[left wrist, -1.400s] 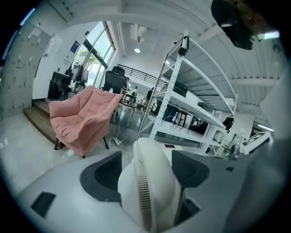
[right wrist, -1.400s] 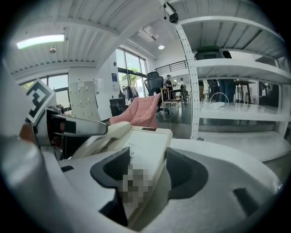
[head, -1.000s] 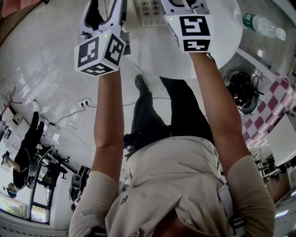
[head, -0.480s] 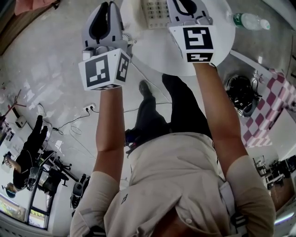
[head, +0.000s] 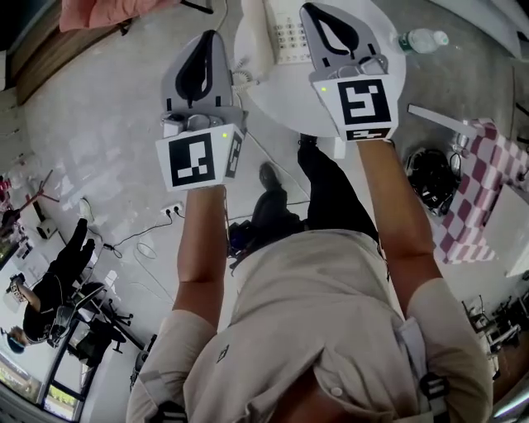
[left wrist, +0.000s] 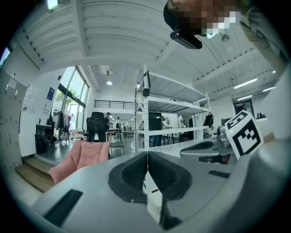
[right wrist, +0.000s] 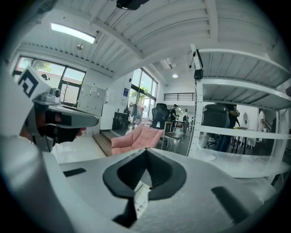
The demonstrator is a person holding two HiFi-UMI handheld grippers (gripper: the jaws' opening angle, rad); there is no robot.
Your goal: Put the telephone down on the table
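Observation:
A white push-button telephone lies on the round white table, its handset on its left side and a coiled cord at the table edge. Both grippers are held high above it, and neither touches it. My left gripper is shut and empty, left of the telephone. My right gripper is shut and empty too, over the telephone's right edge. In the left gripper view the jaws meet on nothing. The right gripper looks the same in its own view.
A plastic bottle lies on the table's far right. A checkered cloth and a dark helmet-like thing are on the right. A power strip with cables lies on the floor. Ahead stand a shelf rack and a pink chair.
Both grippers have risen away from the table and telephone, so more of each shows in the head view. Their jaws have closed on nothing. The telephone stays on the table.

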